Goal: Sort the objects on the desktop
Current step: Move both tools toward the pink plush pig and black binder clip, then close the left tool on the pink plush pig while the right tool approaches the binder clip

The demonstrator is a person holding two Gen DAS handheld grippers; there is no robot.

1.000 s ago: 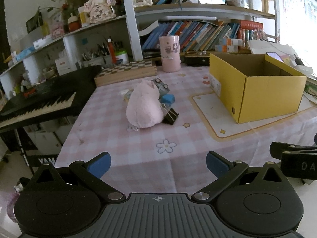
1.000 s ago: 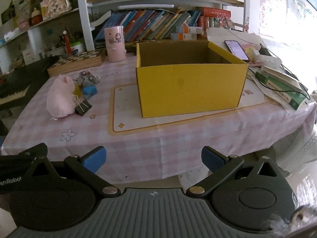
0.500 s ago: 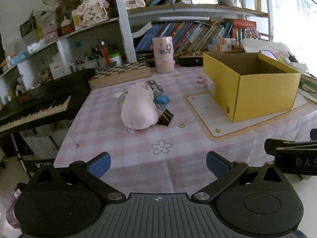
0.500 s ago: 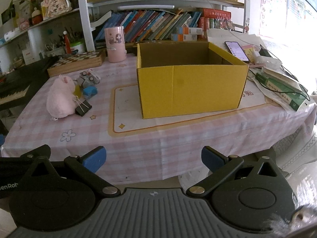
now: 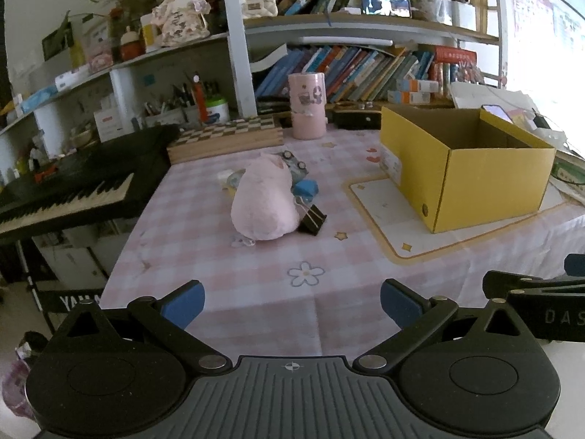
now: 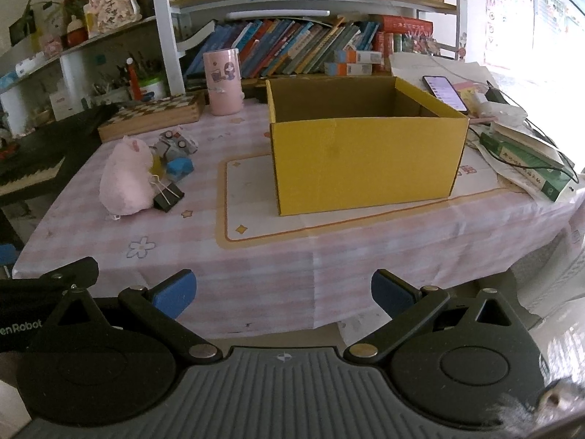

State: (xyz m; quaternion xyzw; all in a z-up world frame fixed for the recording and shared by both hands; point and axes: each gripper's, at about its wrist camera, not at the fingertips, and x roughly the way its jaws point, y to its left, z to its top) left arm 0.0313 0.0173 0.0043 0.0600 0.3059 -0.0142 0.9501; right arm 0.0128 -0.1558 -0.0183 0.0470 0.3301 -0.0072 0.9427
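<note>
A pink plush toy (image 5: pixel 264 205) (image 6: pixel 127 179) lies on the pink checked tablecloth (image 5: pixel 219 274). A black binder clip (image 5: pixel 312 218) (image 6: pixel 167 196), a blue block (image 5: pixel 305 187) (image 6: pixel 179 168) and a small toy car (image 5: pixel 294 162) (image 6: pixel 175 142) lie beside it. An open yellow cardboard box (image 5: pixel 464 168) (image 6: pixel 365 153) stands to the right. My left gripper (image 5: pixel 292 305) is open and empty near the front table edge. My right gripper (image 6: pixel 283 294) is open and empty, in front of the box.
A pink cup (image 5: pixel 306 106) (image 6: pixel 222 82) and a wooden chessboard box (image 5: pixel 226 141) (image 6: pixel 153 115) stand at the back. A black keyboard (image 5: pixel 73 190) flanks the table's left. Books and a phone (image 6: pixel 444 91) lie right of the box. Bookshelves stand behind.
Both grippers have drifted slightly: the left view shifted a little toward the plush and box; the right moved slightly closer to the table. Nothing on the table moved.
</note>
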